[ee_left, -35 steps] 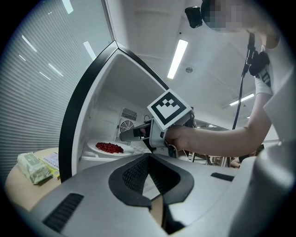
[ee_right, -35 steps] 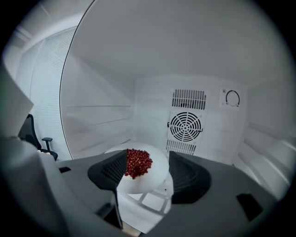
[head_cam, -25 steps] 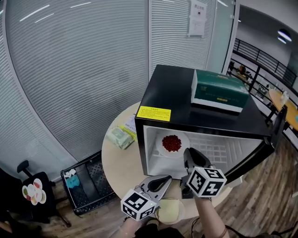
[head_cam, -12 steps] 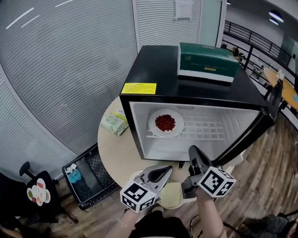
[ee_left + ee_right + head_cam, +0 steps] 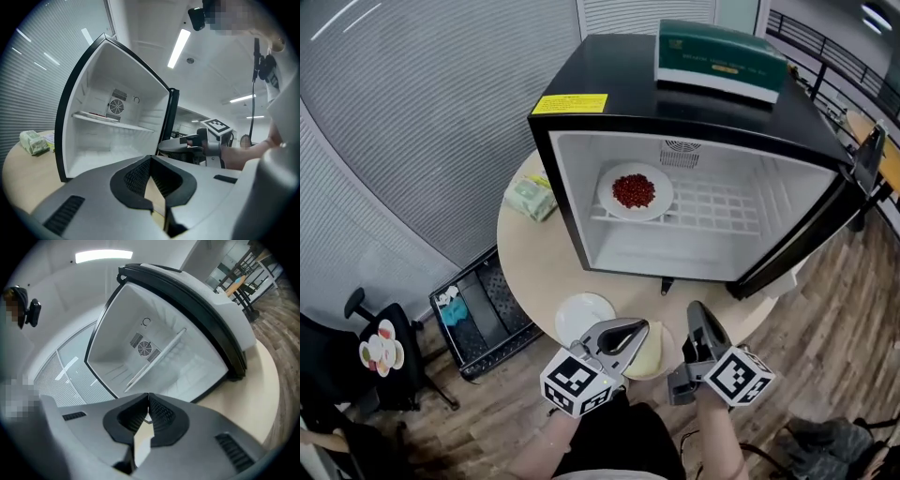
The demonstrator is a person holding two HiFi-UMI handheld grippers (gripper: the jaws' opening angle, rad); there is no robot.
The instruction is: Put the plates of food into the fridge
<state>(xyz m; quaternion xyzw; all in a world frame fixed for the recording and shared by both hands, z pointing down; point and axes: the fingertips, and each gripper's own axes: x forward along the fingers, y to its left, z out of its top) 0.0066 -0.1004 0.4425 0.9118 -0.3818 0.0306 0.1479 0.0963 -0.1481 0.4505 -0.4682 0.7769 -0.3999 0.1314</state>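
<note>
Both claws were closed tight, nothing held: left claw (image 5: 639, 327), right claw (image 5: 696, 311). One plate of red food (image 5: 635, 191) sat on the fridge (image 5: 581, 66) shelf. Plate of yellow food (image 5: 654, 352) and white plate (image 5: 579, 317) lay on the worktop (image 5: 534, 267) by the claws.

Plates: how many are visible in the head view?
3. A plate with red food on the fridge shelf; a white plate on the table; a plate with pale yellow food beside it, partly behind the left gripper. No others show.
</note>
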